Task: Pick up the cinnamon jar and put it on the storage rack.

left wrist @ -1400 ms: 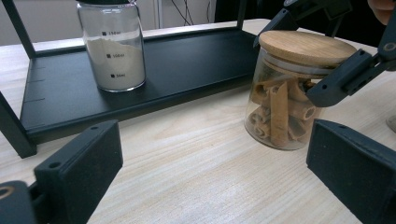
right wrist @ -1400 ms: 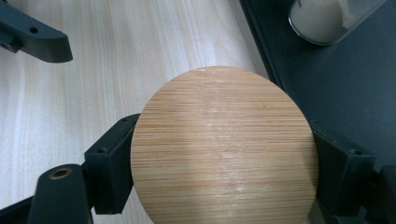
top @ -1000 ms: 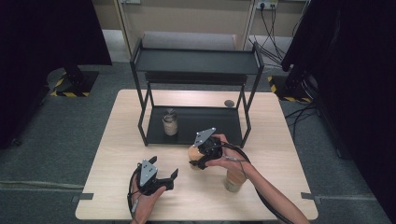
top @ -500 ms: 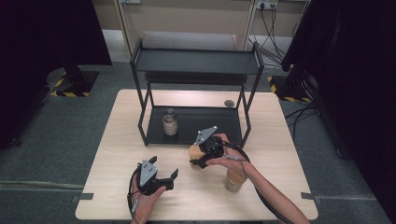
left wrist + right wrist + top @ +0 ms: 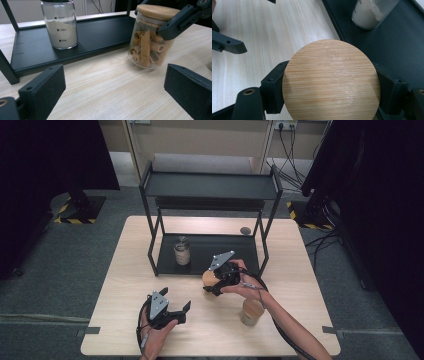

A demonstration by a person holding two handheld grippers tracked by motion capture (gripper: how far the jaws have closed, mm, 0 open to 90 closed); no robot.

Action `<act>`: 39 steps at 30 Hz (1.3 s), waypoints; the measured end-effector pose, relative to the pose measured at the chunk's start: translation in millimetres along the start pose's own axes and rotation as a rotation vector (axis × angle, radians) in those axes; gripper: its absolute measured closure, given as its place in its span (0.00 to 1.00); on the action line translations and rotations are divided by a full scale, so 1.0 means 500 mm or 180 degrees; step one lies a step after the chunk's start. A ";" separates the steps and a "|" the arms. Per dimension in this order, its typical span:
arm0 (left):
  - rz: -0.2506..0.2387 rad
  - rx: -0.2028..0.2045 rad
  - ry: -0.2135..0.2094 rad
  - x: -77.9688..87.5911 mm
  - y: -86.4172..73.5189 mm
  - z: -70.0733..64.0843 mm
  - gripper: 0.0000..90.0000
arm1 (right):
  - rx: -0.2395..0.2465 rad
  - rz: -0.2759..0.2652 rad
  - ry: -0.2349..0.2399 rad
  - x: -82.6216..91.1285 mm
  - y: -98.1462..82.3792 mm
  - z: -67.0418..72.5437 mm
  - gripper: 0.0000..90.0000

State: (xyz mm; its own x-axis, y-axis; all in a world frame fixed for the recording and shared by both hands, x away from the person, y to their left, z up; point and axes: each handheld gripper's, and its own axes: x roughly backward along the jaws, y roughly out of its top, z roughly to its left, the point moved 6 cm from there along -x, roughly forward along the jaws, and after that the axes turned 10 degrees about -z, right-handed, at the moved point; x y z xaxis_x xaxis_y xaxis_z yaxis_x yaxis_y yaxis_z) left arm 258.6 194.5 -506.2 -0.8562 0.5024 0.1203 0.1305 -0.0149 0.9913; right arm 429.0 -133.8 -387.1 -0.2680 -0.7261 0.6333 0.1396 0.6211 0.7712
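A glass jar of tube pasta (image 5: 147, 45) with a round wooden lid (image 5: 329, 75) leans tilted just in front of the black rack's lower shelf (image 5: 100, 32). My right gripper (image 5: 214, 281) is shut on it, with a jaw on each side of the lid. Whether the jar's base rests on the table I cannot tell. My left gripper (image 5: 174, 307) stands open on the table nearer the person, its jaws wide apart and pointing toward the jar, with nothing between its fingers (image 5: 42, 90).
A jar of white powder (image 5: 182, 251) stands on the lower shelf of the two-level black rack (image 5: 210, 185). Another wooden-lidded jar (image 5: 251, 311) stands on the wooden table (image 5: 310, 280) under the right forearm. A small dark round object (image 5: 245, 230) lies behind the rack.
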 end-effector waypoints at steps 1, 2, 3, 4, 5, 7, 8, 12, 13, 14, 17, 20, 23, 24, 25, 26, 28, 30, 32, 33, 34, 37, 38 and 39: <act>0.0000 0.0001 0.0000 0.000 0.000 0.000 0.04 | 0.0005 0.0000 -0.0006 0.001 0.001 -0.001 0.27; 0.0000 0.0000 0.0000 0.000 0.000 0.000 0.04 | 0.0014 0.0003 -0.0013 0.001 0.003 -0.001 0.27; 0.0000 0.0002 0.0000 0.000 0.000 0.000 0.04 | 0.0012 0.0011 -0.0021 0.001 0.004 -0.002 0.27; 0.0000 0.0000 0.0000 0.000 0.000 0.000 0.04 | 0.0013 0.0011 -0.0026 0.001 0.006 -0.002 0.27; 0.0001 -0.0001 0.0000 0.000 0.000 0.000 0.04 | 0.0012 0.0005 -0.0027 0.001 0.007 -0.004 0.27; 0.0002 0.0002 -0.0001 0.000 0.000 0.000 0.04 | 0.0005 -0.0009 -0.0029 0.002 0.010 -0.006 0.27; 0.0002 0.0002 -0.0001 0.000 0.000 0.000 0.04 | -0.0015 -0.0007 -0.0033 0.003 0.013 -0.007 0.27; 0.0002 0.0002 -0.0003 0.000 0.000 0.000 0.04 | -0.0012 -0.0014 -0.0054 0.005 0.022 -0.011 0.27; 0.0002 0.0002 -0.0003 0.000 0.000 0.000 0.04 | -0.0021 -0.0013 -0.0058 0.005 0.025 -0.012 0.27; 0.0003 0.0003 -0.0003 0.000 0.000 0.000 0.04 | -0.0027 -0.0017 -0.0063 0.005 0.027 -0.013 0.27; 0.0004 0.0004 -0.0004 0.000 0.000 0.000 0.04 | -0.0032 -0.0014 -0.0062 0.004 0.030 -0.017 0.27; 0.0005 0.0003 -0.0005 0.000 0.000 0.001 0.04 | -0.0059 -0.0010 -0.0080 0.003 0.035 -0.023 0.27; 0.0007 0.0005 -0.0007 0.000 0.001 0.001 0.04 | -0.0092 -0.0012 -0.0093 0.003 0.038 -0.028 0.27; 0.0007 0.0006 -0.0007 0.000 0.001 0.001 0.04 | -0.0100 -0.0008 -0.0104 0.003 0.040 -0.032 0.27; 0.0010 0.0009 -0.0008 0.000 0.001 0.001 0.04 | -0.0105 -0.0009 -0.0113 0.003 0.040 -0.033 0.27; 0.0017 0.0002 -0.0010 0.000 0.001 0.001 0.04 | -0.0107 -0.0003 -0.0119 0.003 0.042 -0.035 0.27; 0.0021 -0.0002 -0.0009 0.000 0.002 0.001 0.04 | -0.0125 -0.0004 -0.0125 0.002 0.044 -0.038 0.27; 0.0018 -0.0001 -0.0007 0.000 0.001 0.001 0.04 | -0.0149 -0.0011 -0.0131 0.001 0.045 -0.041 0.27; 0.0015 0.0004 -0.0006 0.000 0.001 0.001 0.04 | -0.0163 -0.0002 -0.0131 0.000 0.048 -0.043 0.27; 0.0011 0.0005 -0.0008 0.000 0.001 0.001 0.04 | -0.0166 0.0000 -0.0132 -0.001 0.050 -0.044 0.27; 0.0008 0.0006 -0.0009 0.000 0.001 0.001 0.04 | -0.0175 -0.0001 -0.0136 -0.001 0.051 -0.045 0.27; 0.0009 0.0009 -0.0010 0.000 0.001 0.001 0.04 | -0.0194 0.0001 -0.0143 -0.001 0.054 -0.048 0.27; 0.0008 0.0007 -0.0010 0.000 0.001 0.001 0.04 | -0.0200 0.0002 -0.0155 -0.001 0.055 -0.049 0.27; 0.0008 0.0006 -0.0011 0.000 0.001 0.001 0.04 | -0.0210 0.0000 -0.0166 -0.001 0.056 -0.050 0.27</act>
State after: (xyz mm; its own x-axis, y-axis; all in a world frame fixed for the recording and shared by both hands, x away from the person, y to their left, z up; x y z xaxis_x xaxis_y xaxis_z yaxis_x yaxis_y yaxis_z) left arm 259.0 195.0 -505.9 -0.8542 0.5053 0.1226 0.1335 -0.0146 0.9909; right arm 457.0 -123.2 -364.2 -0.3171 -0.7086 0.6304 0.2017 0.5991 0.7748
